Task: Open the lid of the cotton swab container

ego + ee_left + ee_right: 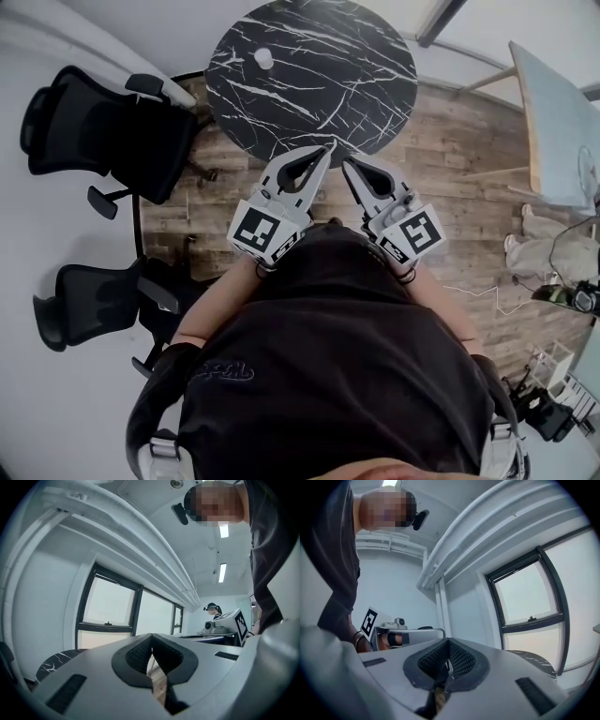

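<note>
Observed from the room: the person stands short of a round black marble bench (361,56), both tools drawn in close to the chest. The left gripper (326,150) has its jaws together with nothing between the pads; its own view shows only the window wall and floor beyond. The right gripper (349,161) is likewise closed and empty, tips pointing toward the bench. The cotton swab container (263,58), a small white cylinder, stands upright on the bench top at about 10 o'clock of the disc, near the rim, and at roughly 11 o'clock from the gripper tips, well apart from both. It is too small here to tell how the lid sits or which way it opens. Two black office chairs (94,131) stand at 9 o'clock of the bench on the wooden floor (450,187). Judgement: the task is not yet begun, and the reach comes first. Risks noted: an approach with the jaws closed would push the container instead of taking it, and so close to the rim it could slide off the smooth stone. The body looks light, so pulling at the lid with one gripper while the other leaves the body unsteadied would likely lift or tip it and spill the swabs. An overhard clamp could also deform it.
</note>
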Tool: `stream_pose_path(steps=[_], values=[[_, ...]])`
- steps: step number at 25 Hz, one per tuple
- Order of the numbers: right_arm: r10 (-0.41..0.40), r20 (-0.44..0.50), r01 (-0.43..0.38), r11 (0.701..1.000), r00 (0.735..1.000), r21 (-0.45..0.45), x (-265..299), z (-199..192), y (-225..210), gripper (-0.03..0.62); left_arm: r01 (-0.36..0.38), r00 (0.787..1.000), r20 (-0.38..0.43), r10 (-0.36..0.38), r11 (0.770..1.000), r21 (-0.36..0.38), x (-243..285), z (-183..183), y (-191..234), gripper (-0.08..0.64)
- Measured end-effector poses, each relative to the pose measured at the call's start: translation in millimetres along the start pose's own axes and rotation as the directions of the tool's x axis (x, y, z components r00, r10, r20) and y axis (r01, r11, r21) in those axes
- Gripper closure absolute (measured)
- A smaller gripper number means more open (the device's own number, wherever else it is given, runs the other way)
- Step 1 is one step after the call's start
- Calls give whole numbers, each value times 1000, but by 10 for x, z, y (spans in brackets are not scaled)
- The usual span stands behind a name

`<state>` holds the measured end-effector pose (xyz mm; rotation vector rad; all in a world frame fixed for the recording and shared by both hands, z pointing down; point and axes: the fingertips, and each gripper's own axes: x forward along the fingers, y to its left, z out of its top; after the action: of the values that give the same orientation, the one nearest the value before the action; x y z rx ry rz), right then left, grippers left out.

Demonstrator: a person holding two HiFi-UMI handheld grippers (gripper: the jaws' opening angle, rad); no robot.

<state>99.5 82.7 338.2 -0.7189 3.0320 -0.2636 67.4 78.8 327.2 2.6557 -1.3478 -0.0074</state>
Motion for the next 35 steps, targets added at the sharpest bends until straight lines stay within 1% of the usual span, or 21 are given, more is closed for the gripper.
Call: stream_pose_path(steps=[7,14,18,21,24,28,31,35], values=[[-13,16,13,1000,1000,-13,761,74,-223,572,13,1000,9,-14,1000,26,91,150,763,549],[-34,45,35,999,998,-30,1687,315,-292,572,20,1000,12,-21,997,69,14,486,1669,549],[-53,29,54,998,998,-36,2069,306,-263,572,40,999,9,-41,998,54,-35,510,2062,549],[-83,7,84,996,996,-31,2201,238,-305,572,47,999,3,-47,998,33,-48,445,2272,548],[-111,-13,111,994,994,-14,2295,179,-374,572,36,999,-4,-36,999,5,-52,371,2429,544],[-118,-43,118,993,992,-9,2396,95,-453,572,8,1000,-25,-9,1000,-21,21,240,2612,525],[-113,-55,113,994,992,-1,2424,18,-548,572,-21,999,-32,20,999,-32,114,154,2722,500],[-109,-60,110,994,992,16,2472,-4,-698,572,-49,998,-34,48,998,-27,228,131,2838,435]])
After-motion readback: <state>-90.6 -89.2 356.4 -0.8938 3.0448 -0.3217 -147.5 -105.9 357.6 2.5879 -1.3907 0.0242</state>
